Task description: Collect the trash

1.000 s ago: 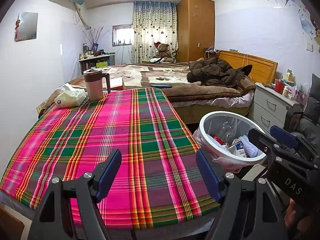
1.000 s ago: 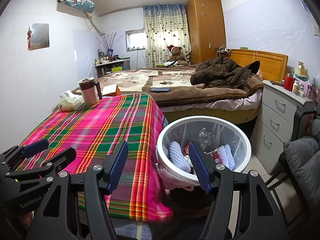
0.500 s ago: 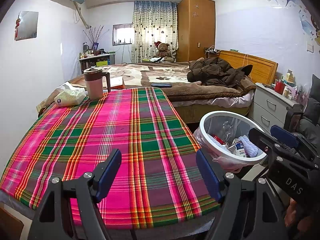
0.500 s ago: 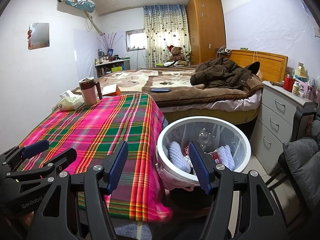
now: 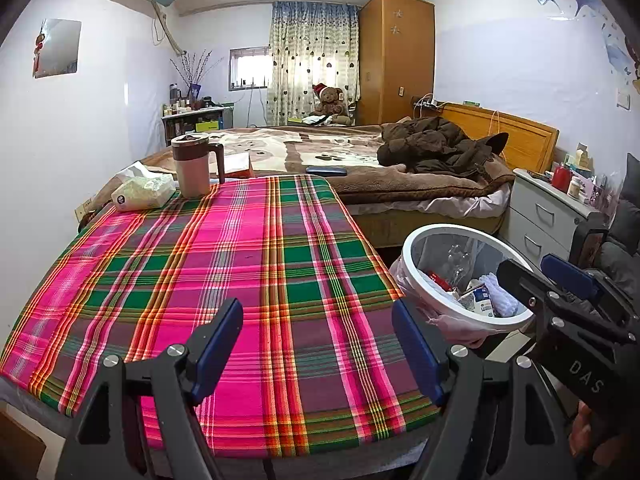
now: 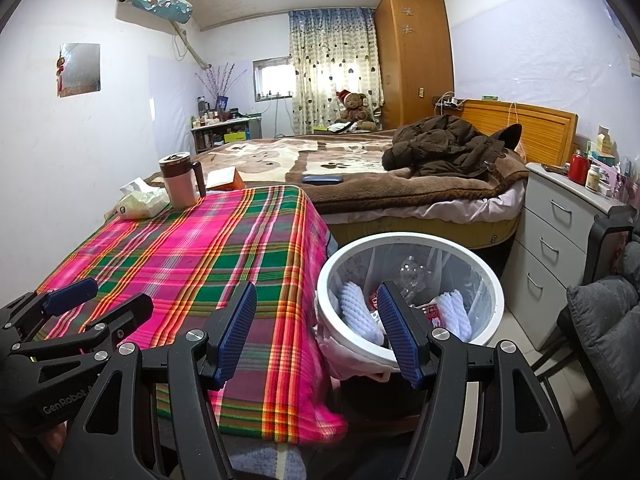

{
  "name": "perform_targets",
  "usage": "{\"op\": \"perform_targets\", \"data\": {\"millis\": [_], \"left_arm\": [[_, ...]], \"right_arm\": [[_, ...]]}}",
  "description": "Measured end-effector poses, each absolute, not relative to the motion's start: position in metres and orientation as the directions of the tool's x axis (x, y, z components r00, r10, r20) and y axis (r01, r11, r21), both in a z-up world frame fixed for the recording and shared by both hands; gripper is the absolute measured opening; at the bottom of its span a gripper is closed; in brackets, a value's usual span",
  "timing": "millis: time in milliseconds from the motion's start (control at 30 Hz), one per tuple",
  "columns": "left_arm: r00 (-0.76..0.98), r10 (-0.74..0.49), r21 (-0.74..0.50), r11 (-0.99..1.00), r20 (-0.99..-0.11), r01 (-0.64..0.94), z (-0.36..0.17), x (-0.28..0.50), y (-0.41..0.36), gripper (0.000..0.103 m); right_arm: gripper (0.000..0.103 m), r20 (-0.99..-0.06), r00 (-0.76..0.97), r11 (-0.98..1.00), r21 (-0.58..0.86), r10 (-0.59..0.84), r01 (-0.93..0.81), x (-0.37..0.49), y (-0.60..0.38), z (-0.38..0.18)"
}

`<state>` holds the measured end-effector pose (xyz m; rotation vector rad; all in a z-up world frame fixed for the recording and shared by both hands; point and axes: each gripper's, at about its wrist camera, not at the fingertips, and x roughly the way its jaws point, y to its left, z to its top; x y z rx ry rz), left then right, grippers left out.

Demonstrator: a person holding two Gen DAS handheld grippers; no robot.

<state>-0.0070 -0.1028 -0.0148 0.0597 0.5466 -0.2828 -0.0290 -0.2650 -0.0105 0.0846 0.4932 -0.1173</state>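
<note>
Blue-padded claws wide, empty.

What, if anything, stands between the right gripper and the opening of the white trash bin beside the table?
Nothing visible does. The right gripper hangs with empty, open jaws just before the trash bin, whose top is uncovered, with wrappers and white foam pieces already inside. The plaid table lies off to the left, clear of that path.

Both grippers open, empty
Left gripper and right gripper angle slightly downward side by side (jaws spread wide).
</note>
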Motion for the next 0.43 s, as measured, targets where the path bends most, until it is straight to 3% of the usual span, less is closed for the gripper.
{"op": "perform_targets", "data": {"millis": [433], "left_arm": [[0.817, -0.251, -0.016, 0.959, -0.52, 0.284, -0.0127, -0.0087, -0.1059, 0.078]], "right_arm": [[0.064, -0.476, 0.875, 0.99, 0.052, -0.091, 0.131, -0.0284, -0.2637, -0.0107]]}}
